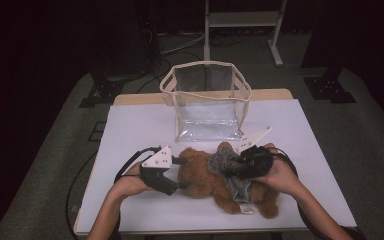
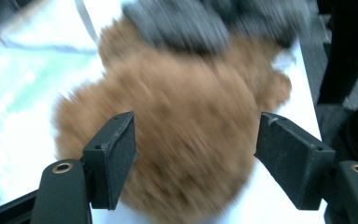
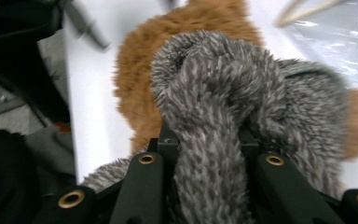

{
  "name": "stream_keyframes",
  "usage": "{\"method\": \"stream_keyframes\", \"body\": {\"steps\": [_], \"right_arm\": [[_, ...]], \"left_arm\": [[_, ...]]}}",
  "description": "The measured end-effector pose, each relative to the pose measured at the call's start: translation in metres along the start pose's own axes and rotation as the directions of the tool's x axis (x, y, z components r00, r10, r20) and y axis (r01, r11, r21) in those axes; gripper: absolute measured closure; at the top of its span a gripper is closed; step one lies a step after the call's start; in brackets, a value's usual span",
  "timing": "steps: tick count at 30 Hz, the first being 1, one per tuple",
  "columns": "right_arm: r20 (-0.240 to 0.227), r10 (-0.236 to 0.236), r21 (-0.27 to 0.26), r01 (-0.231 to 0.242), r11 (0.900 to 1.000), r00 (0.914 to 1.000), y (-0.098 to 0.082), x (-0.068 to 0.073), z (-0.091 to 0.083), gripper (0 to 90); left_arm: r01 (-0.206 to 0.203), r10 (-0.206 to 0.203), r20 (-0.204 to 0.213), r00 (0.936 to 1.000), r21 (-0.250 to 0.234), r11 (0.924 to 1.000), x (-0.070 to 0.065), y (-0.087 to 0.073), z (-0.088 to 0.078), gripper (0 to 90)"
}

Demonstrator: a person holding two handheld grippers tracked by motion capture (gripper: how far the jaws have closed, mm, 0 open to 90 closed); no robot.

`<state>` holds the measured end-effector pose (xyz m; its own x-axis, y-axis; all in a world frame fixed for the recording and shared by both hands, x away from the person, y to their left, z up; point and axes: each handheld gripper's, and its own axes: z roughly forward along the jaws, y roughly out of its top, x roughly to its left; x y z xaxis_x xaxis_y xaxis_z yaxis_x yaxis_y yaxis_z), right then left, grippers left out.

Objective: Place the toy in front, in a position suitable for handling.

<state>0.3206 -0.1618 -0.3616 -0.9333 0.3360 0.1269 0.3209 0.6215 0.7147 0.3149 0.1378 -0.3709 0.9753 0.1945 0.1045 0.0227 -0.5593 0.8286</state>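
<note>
- Right gripper [image 1: 245, 165] clamped on grey scarf [image 3: 214, 116] of brown teddy [image 1: 205, 177].
- Left gripper [image 2: 196, 154] open, jaws either side of teddy, no grip.
- No readable labels.

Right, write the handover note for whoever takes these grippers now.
Left gripper: jaws open either side of the brown plush toy, not pressing it.
Right gripper: jaws shut on the grey furry scarf knotted around the toy.
The toy lies on the white table, in front of the clear bag, which stands open and holds nothing.
Done: scarf gripped.
Left, probably: get the toy into the bag; whether the scarf comes off first is unclear.
</note>
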Motion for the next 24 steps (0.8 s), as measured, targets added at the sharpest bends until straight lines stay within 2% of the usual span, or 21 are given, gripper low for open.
{"method": "stream_keyframes", "body": {"steps": [3, 4, 6, 7, 8, 12, 15, 17, 20, 24], "right_arm": [[-0.022, -0.019, -0.009, 0.018, 1.0, 0.9996, -0.001, 0.011, 0.001, 71.3], [-0.022, -0.022, -0.016, 0.022, 1.0, 0.9995, -0.003, 0.012, 0.0, 71.3], [-0.027, -0.008, -0.039, 0.007, 0.999, 0.9996, -0.007, 0.011, -0.006, 71.4], [-0.027, -0.001, -0.054, 0.0, 0.999, 0.9996, -0.009, 0.008, -0.011, 71.4], [-0.018, 0.005, -0.064, -0.006, 0.998, 0.9998, -0.011, 0.005, -0.017, 71.4], [0.048, 0.042, -0.081, -0.038, 0.996, 0.998, -0.018, -0.01, -0.046, 71.5], [0.113, 0.071, -0.092, -0.061, 0.994, 0.991, -0.022, -0.02, -0.066, 71.4], [0.125, 0.089, -0.092, -0.078, 0.993, 0.9882, -0.023, -0.024, -0.072, 71.3], [0.118, 0.089, -0.079, -0.08, 0.994, 0.989, -0.02, -0.026, -0.066, 71.0], [0.048, 0.053, -0.033, -0.052, 0.998, 0.9975, -0.015, -0.017, -0.034, 70.5]], "left_arm": [[0.002, -0.002, 0.0, 1.0, -0.009, 1.0, 0.007, 0.01, 0.007, 26.0], [-0.004, 0.004, 0.007, 1.0, 0.009, 1.0, 0.008, 0.012, 0.012, 26.1], [-0.028, 0.028, 0.005, 0.9996, 0.081, 0.9963, 0.006, 0.012, 0.022, 28.7], [-0.032, 0.032, 0.003, 0.9995, 0.09, 0.9954, 0.004, 0.011, 0.026, 28.7], [-0.02, 0.02, 0.007, 0.9998, 0.091, 0.9956, 0.003, 0.011, 0.028, 28.8], [-0.042, 0.041, 0.013, 0.9991, 0.111, 0.9929, -0.002, 0.008, 0.029, 29.5], [-0.055, 0.053, 0.017, 0.9984, 0.118, 0.9916, -0.006, 0.008, 0.028, 30.3], [-0.066, 0.064, 0.02, 0.9977, 0.124, 0.9901, -0.009, 0.008, 0.027, 30.4], [-0.08, 0.078, 0.027, 0.9966, 0.133, 0.9879, -0.014, 0.007, 0.024, 30.5], [-0.076, 0.073, 0.035, 0.9967, 0.119, 0.99, -0.016, 0.008, 0.017, 29.4]]}}
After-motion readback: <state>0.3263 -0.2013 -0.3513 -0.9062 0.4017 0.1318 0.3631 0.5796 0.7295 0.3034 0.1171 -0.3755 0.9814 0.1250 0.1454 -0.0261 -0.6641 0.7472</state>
